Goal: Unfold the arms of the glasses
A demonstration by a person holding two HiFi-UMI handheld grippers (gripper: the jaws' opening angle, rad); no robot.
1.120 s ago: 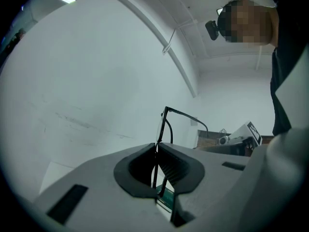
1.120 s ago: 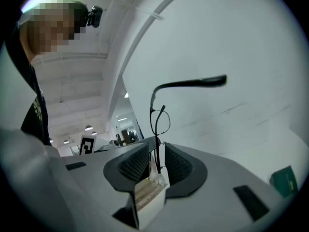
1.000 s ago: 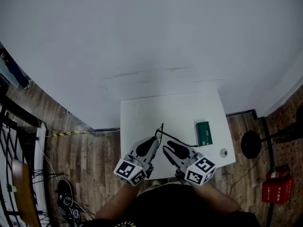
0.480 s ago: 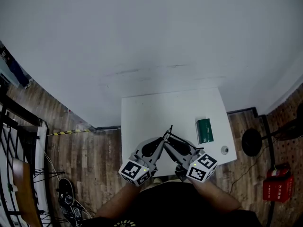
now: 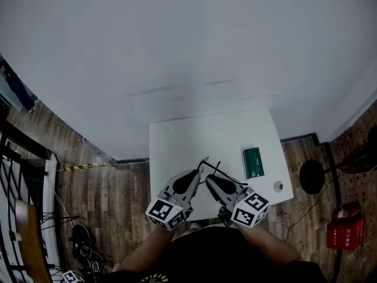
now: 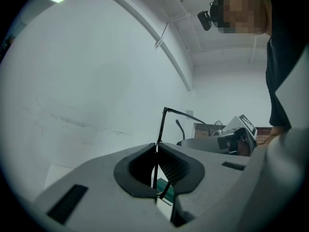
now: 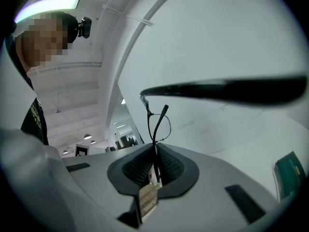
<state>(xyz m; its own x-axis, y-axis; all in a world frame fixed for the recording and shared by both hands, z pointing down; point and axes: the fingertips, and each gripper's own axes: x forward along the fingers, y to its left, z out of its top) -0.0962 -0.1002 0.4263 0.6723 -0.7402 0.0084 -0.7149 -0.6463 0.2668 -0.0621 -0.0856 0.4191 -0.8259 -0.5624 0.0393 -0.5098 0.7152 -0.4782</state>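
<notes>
Thin black-framed glasses [image 5: 210,167] hang above the white table [image 5: 177,139], between my two grippers. My left gripper [image 5: 199,171] is shut on a thin bar of the frame [image 6: 161,127], which stands up from between its pads [image 6: 170,164]. My right gripper [image 5: 207,179] comes in from the right, its jaws closing on one slim arm [image 7: 158,122] of the glasses, and the pads [image 7: 166,166] press on that arm. A lens rim [image 7: 166,129] shows just beyond. The other arm [image 7: 227,91] crosses the right gripper view as a dark blurred bar.
A green case [image 5: 253,163] lies on the table's right side, also seen in the right gripper view as the green case [image 7: 289,175]. A small round thing [image 5: 278,188] sits by the right front corner. Wooden floor surrounds the table; a black stand [image 5: 312,178] is to the right.
The two grippers have drawn together over the table's front. The right gripper's jaws, wide apart before, have come together on an arm of the glasses.
</notes>
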